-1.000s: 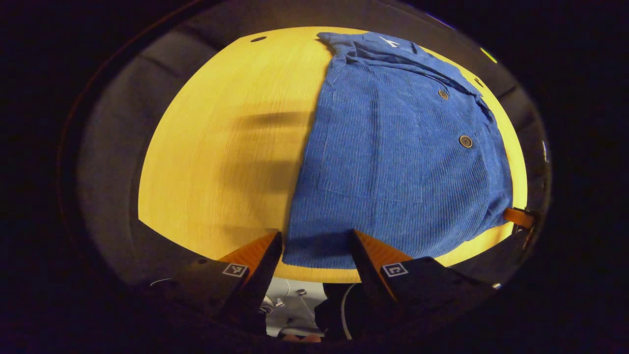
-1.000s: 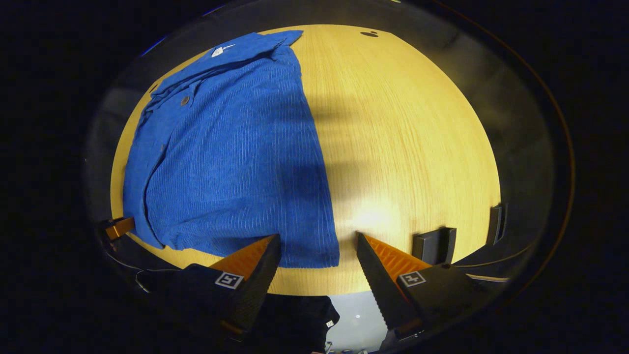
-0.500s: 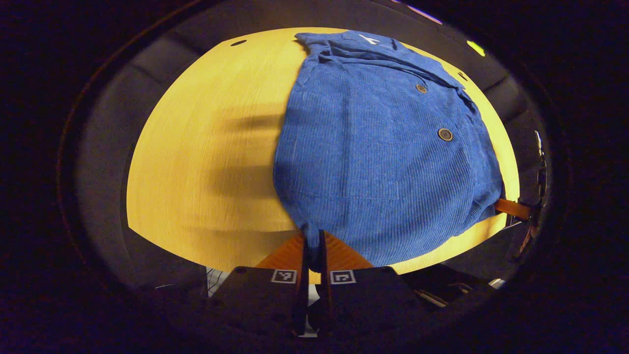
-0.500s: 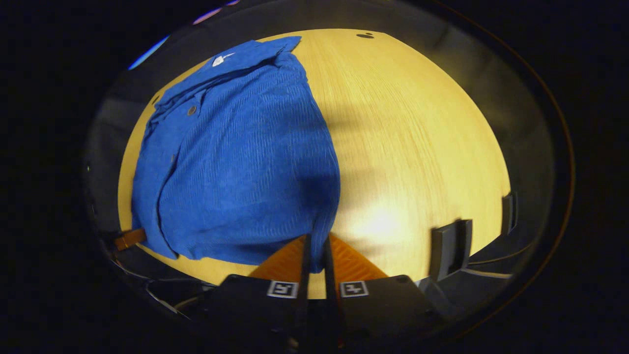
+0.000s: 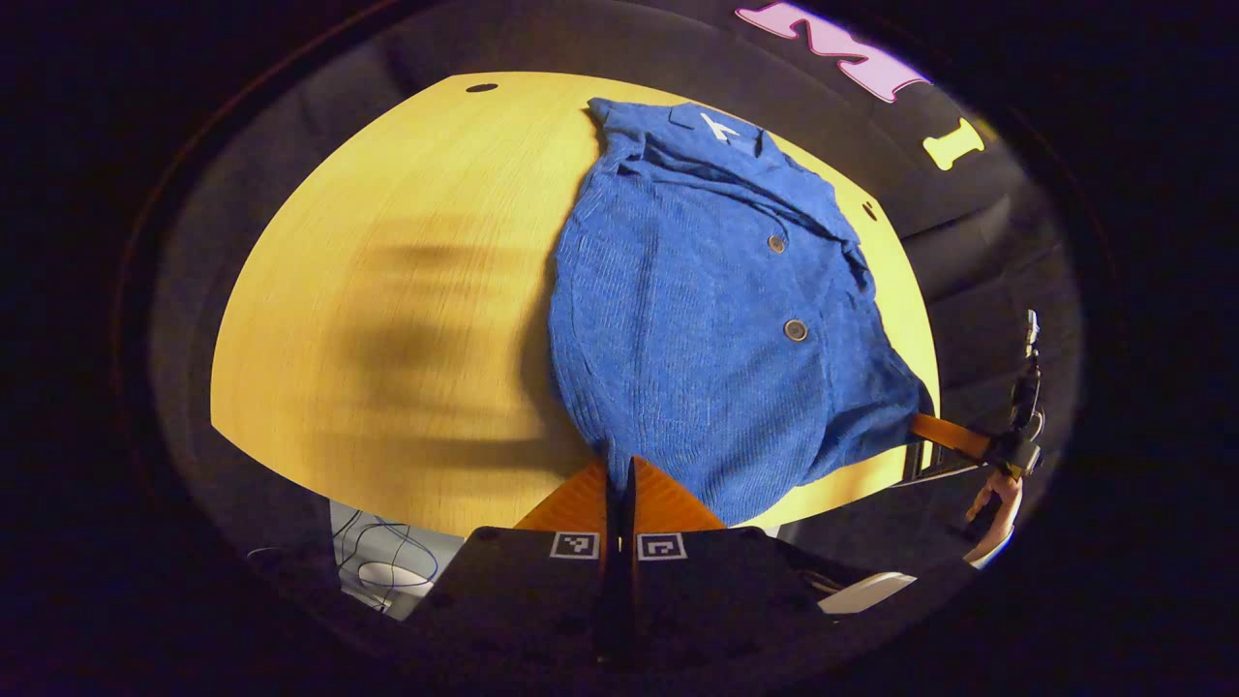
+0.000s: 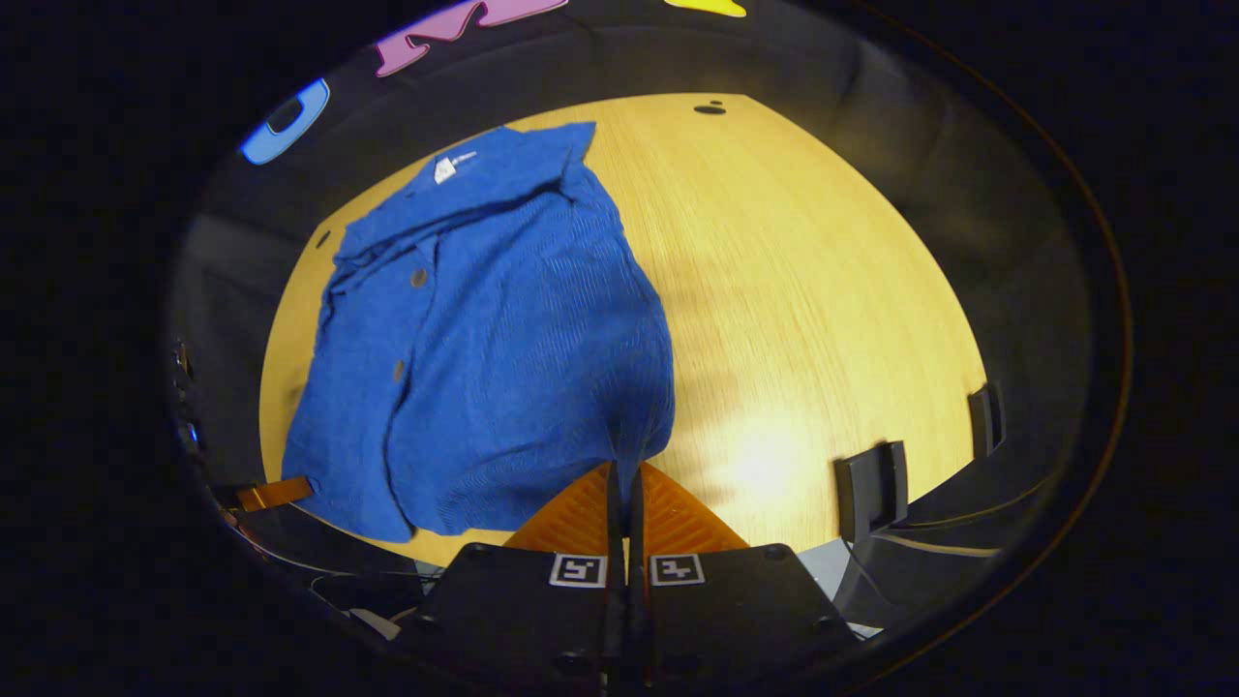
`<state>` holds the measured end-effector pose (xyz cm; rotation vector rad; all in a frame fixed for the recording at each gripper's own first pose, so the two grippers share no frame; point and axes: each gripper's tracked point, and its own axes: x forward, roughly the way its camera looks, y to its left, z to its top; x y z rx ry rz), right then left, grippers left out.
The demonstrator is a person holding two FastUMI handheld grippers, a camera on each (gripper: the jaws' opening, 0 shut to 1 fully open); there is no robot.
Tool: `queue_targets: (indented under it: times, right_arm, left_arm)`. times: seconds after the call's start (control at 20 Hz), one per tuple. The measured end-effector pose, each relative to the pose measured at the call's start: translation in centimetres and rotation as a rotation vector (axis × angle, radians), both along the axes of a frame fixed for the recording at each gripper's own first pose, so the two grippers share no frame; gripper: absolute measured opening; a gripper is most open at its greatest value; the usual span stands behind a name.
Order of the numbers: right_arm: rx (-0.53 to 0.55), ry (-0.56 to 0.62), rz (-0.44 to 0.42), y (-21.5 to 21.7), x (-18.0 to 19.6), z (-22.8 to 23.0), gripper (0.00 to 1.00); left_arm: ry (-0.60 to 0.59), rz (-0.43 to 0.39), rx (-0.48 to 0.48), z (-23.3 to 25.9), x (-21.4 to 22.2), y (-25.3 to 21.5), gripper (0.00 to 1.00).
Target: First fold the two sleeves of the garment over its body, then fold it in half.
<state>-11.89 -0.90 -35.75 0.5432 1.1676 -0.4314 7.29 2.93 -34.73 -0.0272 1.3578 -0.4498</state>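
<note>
Fingers first: the left gripper has its jaws pressed together on the near hem corner of the blue garment, cloth pinched between them and pulled up off the wooden table. The right gripper matches it, jaws clamped tight on the other hem corner, fabric rising into the pinch. That makes two grippers, each on one corner of a single garment.

In the left gripper view, off to the right at the table's edge, the right gripper shows with a hand behind it, reaching in low along the hem. In the right gripper view, one finger of the left gripper pokes in at the lower left beside the cloth.

Further out, the garment lies with its sleeves folded in over the body, two buttons visible down the front, collar and a white tag at the far end. Two dark brackets stand on the table's near right edge, and a small dark hole marks the far side.
</note>
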Motion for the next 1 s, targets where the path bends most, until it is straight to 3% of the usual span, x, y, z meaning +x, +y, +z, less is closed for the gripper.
queue_targets:
  times: [0.2,0.5,0.75,1.0]
  right_arm:
    - [-0.060,-0.086,-0.005,-1.0,3.9,5.3,0.03]
    - [-0.171,-0.196,0.045,-2.4,10.7,12.2,0.03]
    - [-0.265,-0.335,0.061,-5.1,19.1,17.6,0.02]
    - [-0.304,-0.411,0.186,-7.0,27.8,19.2,0.02]
  left_arm:
    - [-0.031,-0.070,-0.124,4.6,2.6,-1.2,0.00]
    - [-0.226,-0.153,-0.225,14.2,10.1,-3.4,0.00]
    - [-0.373,-0.197,-0.190,18.0,16.2,-6.7,0.00]
    - [-0.466,-0.184,-0.172,19.8,22.9,-12.7,0.00]
